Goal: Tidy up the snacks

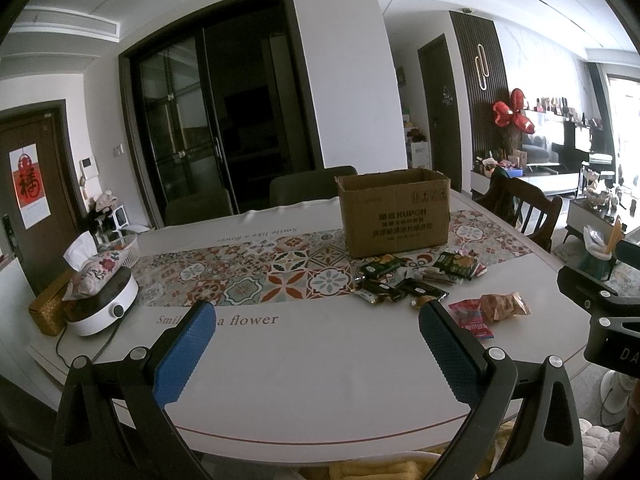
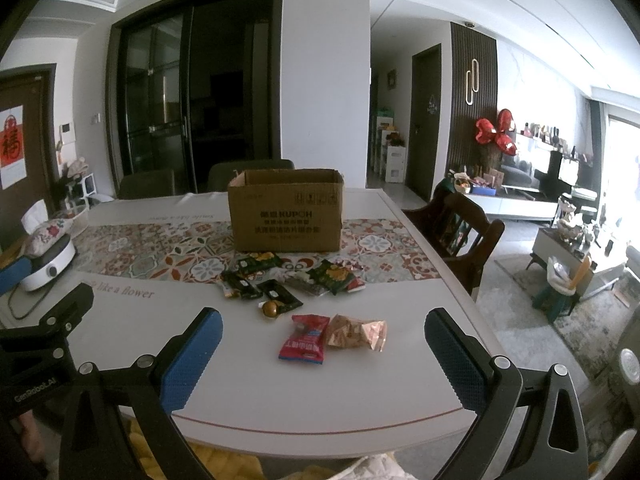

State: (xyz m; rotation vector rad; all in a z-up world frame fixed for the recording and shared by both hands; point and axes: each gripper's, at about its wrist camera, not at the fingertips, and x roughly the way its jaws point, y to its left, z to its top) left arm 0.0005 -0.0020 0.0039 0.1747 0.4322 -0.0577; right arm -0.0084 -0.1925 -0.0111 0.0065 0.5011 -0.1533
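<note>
An open cardboard box (image 2: 286,216) stands on the patterned table runner; it also shows in the left wrist view (image 1: 396,212). In front of it lie several snack packs: dark green ones (image 2: 264,286), a red pack (image 2: 304,338) and a copper-coloured pack (image 2: 358,332), also in the left wrist view (image 1: 502,306). My left gripper (image 1: 316,320) is open and empty above the near table edge, left of the snacks. My right gripper (image 2: 324,330) is open and empty, with the red and copper packs seen between its fingers, farther out on the table.
A white appliance (image 1: 106,306) with a floral tissue box (image 1: 94,268) on it stands at the table's left end, its cable trailing to the edge. A wooden chair (image 2: 460,236) stands at the right side. Two chairs stand behind the table.
</note>
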